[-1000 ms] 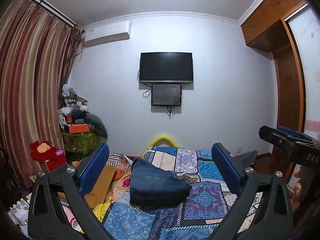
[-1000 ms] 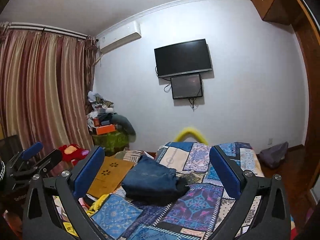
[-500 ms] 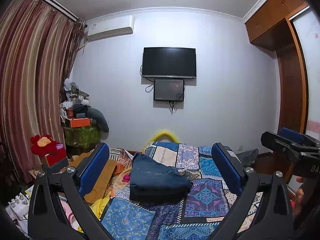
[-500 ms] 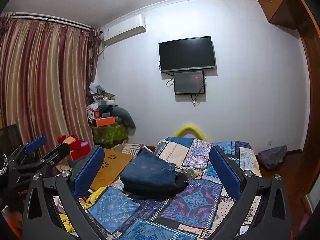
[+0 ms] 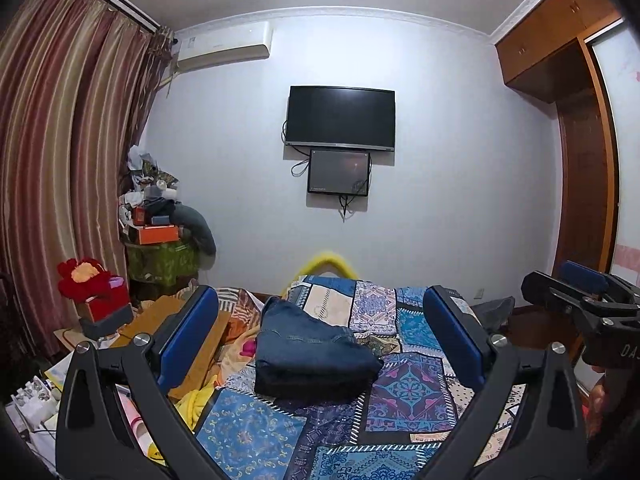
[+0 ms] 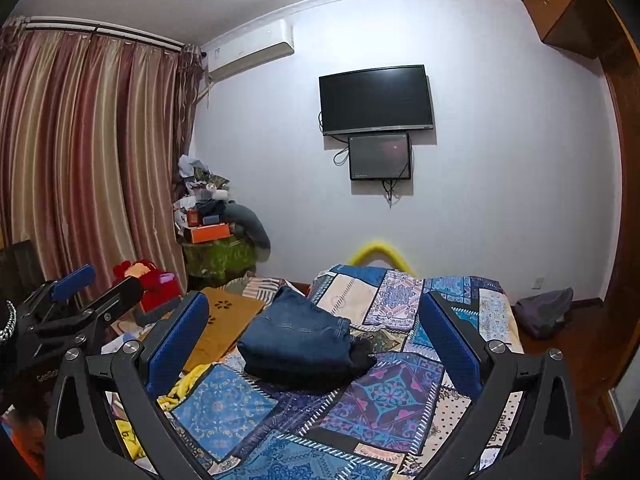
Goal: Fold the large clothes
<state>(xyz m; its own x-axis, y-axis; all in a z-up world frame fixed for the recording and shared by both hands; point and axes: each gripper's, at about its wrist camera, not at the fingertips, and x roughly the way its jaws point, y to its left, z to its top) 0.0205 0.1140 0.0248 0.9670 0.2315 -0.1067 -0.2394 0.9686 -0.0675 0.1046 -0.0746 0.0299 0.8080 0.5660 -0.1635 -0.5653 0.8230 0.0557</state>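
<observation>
Denim jeans lie beyond both spread tongs.

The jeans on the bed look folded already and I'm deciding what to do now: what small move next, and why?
Probably draw both grippers back. The jeans lie as a compact folded bundle on the patchwork bedspread, and the left gripper and right gripper are open, empty and apart from them.

Folded jeans lie on the patchwork bedspread. The right gripper hangs above them, jaws wide, holding nothing.
</observation>
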